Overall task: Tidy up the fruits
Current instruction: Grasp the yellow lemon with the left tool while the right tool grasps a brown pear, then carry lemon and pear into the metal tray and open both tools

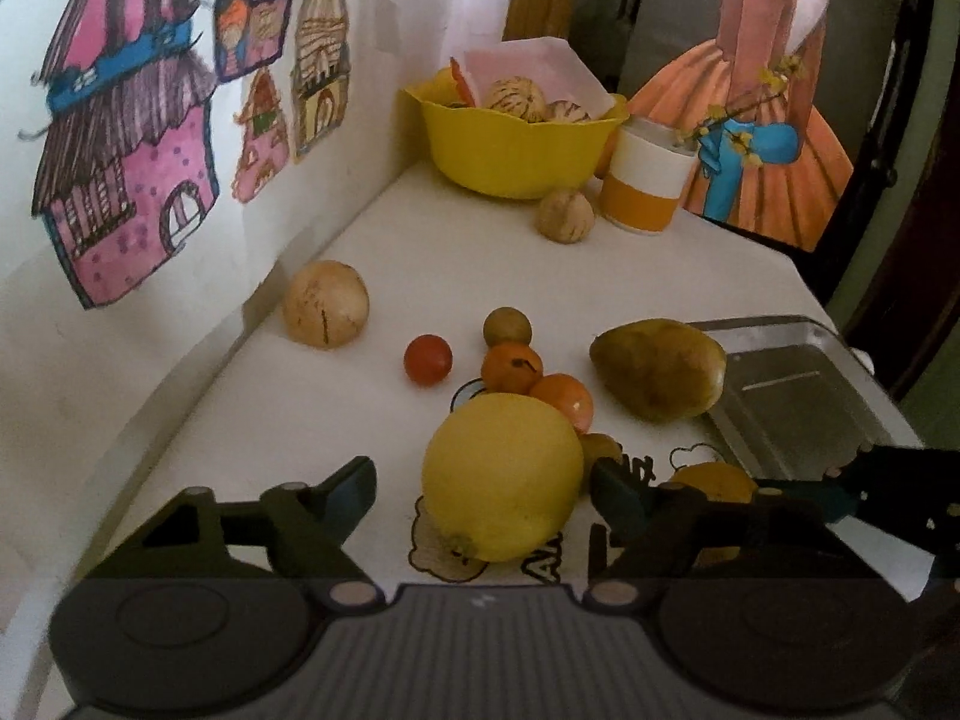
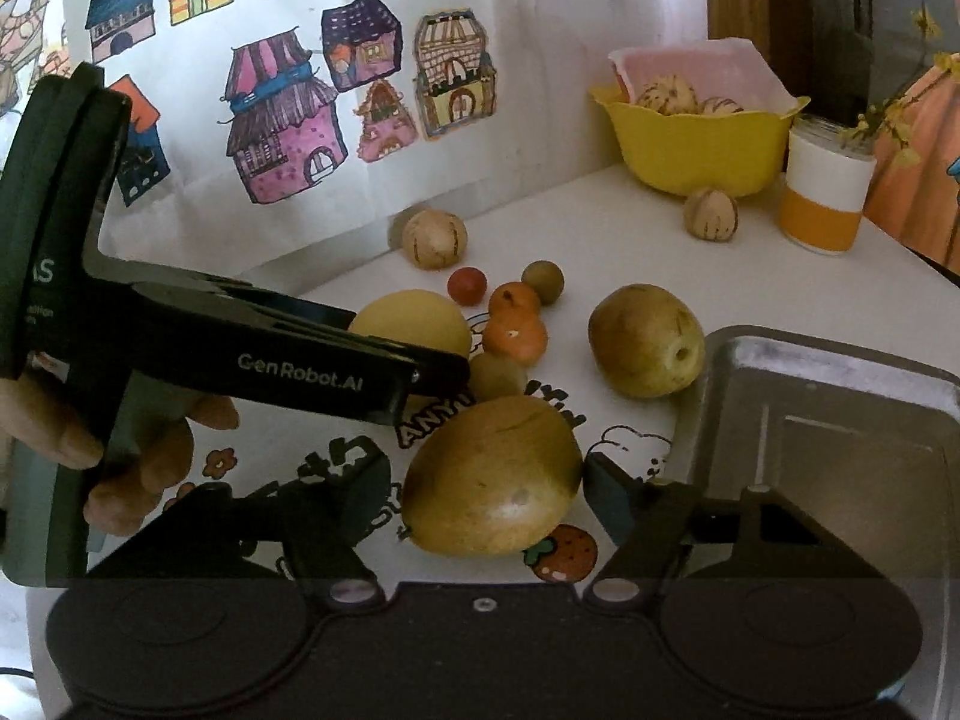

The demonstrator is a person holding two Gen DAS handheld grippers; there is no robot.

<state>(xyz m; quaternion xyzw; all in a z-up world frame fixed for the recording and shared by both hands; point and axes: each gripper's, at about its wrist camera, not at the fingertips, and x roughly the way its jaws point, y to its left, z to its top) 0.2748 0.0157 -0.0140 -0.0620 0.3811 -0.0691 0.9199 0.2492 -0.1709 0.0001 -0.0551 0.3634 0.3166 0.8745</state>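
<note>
Fruit lies scattered on a white counter (image 1: pixel 312 420); sorting looks barely begun. Left tongs (image 1: pixel 483 486) stand apart around a yellow lemon (image 1: pixel 501 477), not clamped. Right tongs (image 2: pixel 483 480) stand apart around a brownish mango (image 2: pixel 492 477). At two o'clock the metal tray (image 2: pixel 840 420) is bare. Far off at one o'clock, a yellow bowl (image 1: pixel 516 150) holds striped melons.

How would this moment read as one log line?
left gripper: open around big yellow lemon | right gripper: open around brownish-yellow oval fruit | metal tray: empty

House drawings (image 2: pixel 282 132) on wall, orange-banded cup (image 1: pixel 645 180), dress painting (image 1: pixel 762 114).
</note>
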